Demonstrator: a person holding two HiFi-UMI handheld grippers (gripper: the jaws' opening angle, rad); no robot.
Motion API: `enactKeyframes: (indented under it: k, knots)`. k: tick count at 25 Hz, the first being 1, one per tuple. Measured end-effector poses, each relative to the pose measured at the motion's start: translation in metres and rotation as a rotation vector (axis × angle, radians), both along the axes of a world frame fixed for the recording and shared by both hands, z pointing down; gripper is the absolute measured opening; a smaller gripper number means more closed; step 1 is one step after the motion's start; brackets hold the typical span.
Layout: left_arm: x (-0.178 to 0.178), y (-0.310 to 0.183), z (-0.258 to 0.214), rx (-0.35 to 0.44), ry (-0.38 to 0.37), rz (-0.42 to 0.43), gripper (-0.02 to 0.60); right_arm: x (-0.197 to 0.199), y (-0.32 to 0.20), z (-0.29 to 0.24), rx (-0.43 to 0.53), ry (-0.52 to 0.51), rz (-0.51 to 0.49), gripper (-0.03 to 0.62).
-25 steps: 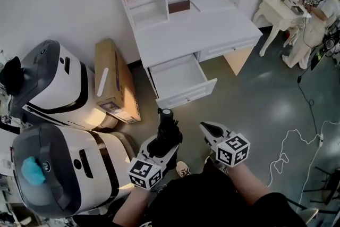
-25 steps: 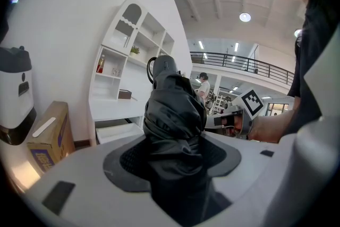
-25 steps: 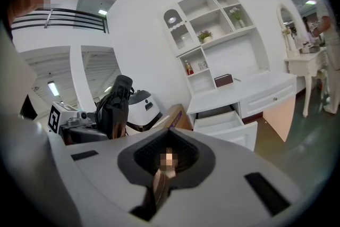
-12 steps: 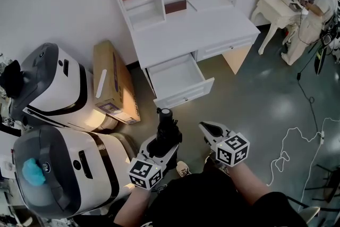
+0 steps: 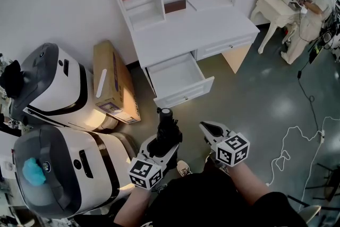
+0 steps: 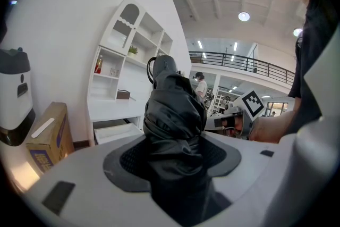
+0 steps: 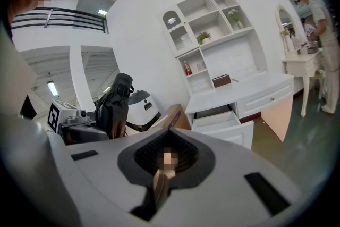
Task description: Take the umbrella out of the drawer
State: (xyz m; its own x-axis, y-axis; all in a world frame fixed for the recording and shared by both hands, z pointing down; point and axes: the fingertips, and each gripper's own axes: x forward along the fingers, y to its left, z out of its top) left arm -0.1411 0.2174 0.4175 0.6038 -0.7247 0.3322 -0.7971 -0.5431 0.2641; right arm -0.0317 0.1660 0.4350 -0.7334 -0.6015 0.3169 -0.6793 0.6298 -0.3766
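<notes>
A folded black umbrella (image 5: 167,131) stands upright in my left gripper (image 5: 163,142), which is shut on its lower part. The left gripper view shows the umbrella (image 6: 172,125) filling the space between the jaws of that gripper (image 6: 172,159). Behind it the white desk's drawer (image 5: 186,94) hangs pulled out, its inside bare. To the umbrella's right my right gripper (image 5: 209,132) is held level, shut with nothing in it. In the right gripper view the right gripper (image 7: 166,165) has its jaws pressed together, with the umbrella (image 7: 114,103) at left and the open drawer (image 7: 223,127) ahead.
A cardboard box (image 5: 114,82) leans beside the desk (image 5: 212,26). Two large white and grey machines (image 5: 53,82) (image 5: 64,173) stand at the left. A white dressing table (image 5: 279,8) with a person beside it is at far right. A white cable (image 5: 297,146) lies on the floor.
The head view shifted slightly up and left a second ago, then held still. Both grippers and the umbrella keep the same place.
</notes>
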Motion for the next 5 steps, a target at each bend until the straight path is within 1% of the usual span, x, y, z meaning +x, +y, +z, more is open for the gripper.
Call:
enactKeyframes:
  k: [5]
  knots:
    - [-0.0015, 0.0025, 0.0007, -0.001, -0.003, 0.004, 0.267, -0.0024, 0.0017, 0.0004, 0.001, 0.0, 0.001, 0.003]
